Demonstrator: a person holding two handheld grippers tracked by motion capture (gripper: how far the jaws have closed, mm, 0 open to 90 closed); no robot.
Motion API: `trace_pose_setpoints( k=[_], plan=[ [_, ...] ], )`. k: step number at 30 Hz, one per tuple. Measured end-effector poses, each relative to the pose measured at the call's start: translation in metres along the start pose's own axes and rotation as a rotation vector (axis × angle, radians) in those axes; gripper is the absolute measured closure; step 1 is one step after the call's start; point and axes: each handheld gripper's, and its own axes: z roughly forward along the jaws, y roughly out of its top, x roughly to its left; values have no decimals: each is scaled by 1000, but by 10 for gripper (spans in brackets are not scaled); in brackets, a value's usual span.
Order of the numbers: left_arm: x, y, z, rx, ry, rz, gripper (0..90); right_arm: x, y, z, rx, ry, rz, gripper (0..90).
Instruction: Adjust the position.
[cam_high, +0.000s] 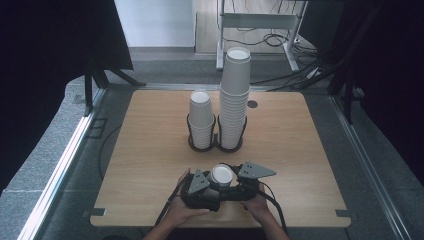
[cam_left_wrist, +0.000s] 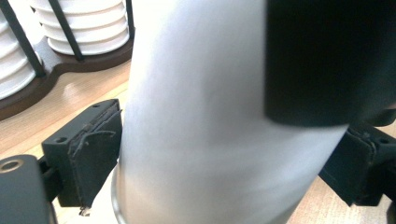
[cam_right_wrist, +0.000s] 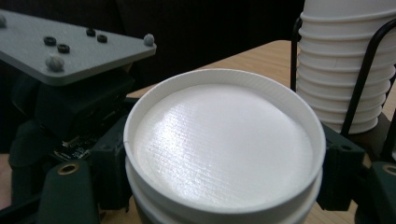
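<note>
Two grippers meet at the near edge of the bench (cam_high: 150, 150), both busy with a small bunch of nested white cups (cam_high: 221, 175) turned bottom-up. Looks like the person is trying to peel one cup off the bunch.

The right gripper (cam_high: 239, 184) has its jaws on either side of the upper cup (cam_right_wrist: 224, 149), just under the base rim, and seems to be pinching it. The left gripper (cam_high: 212, 189) is lower on the cup wall (cam_left_wrist: 210, 130); its left pad (cam_left_wrist: 95, 149) sits right at the wall, though its jaws look loosened rather than clamped, so it probably isn't gripping.

Farther back, a black wire holder (cam_high: 215, 145) carries a short stack (cam_high: 201, 117) on the left and a tall stack (cam_high: 235, 95) on the right.

Next move, by the look of it: the left gripper has to bite firmly on the lower cup again while the right one pulls its cup straight off. Thin paper, so squeezing too hard would dent it.
</note>
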Motion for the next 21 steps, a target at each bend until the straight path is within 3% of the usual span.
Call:
trace_pose_setpoints(
  k=[6, 21],
  plan=[
    [0, 0, 1, 20, -10, 17, 53, -1, 3, -5, -37, 12, 17, 239],
    [-1, 0, 0, 36, -25, 53, 98, 3, 4, -5, -23, 8, -12, 234]
  ],
)
